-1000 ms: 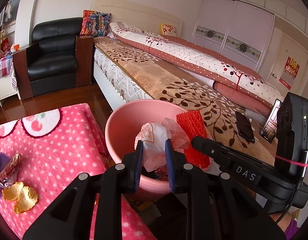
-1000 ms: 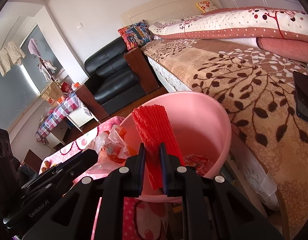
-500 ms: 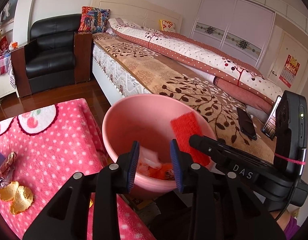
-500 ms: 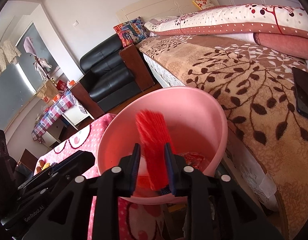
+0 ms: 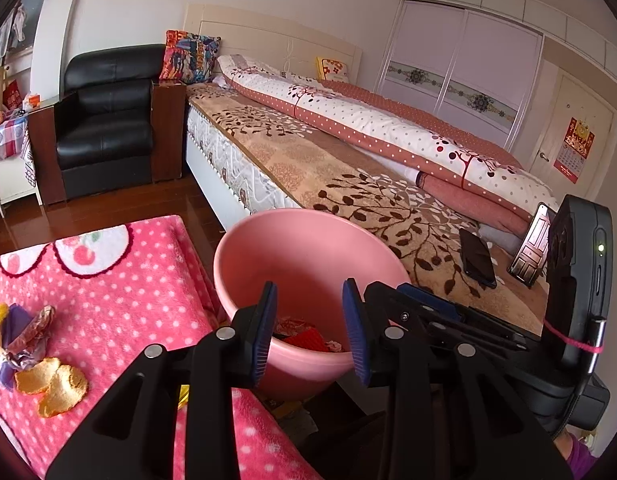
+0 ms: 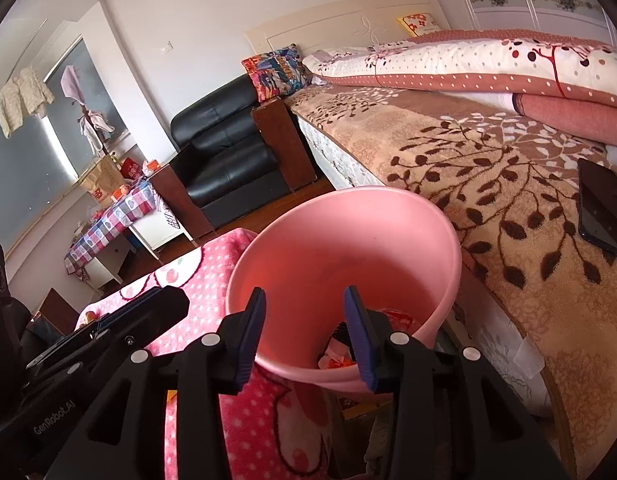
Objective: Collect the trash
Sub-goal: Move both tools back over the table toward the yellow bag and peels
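Both tongs, left (image 5: 308, 330) and right (image 6: 304, 334), gape empty over the pink bin (image 5: 244, 256) holding wrappers; orange peel (image 5: 52, 386) and wrappers (image 5: 22, 334) remain on the worktop (image 5: 120, 300), lower left.

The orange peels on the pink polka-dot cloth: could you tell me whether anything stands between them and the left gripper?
Nothing visible does. The orange peels lie uncovered on the cloth, with wrappers just behind them; the left gripper is open above the pink bin.
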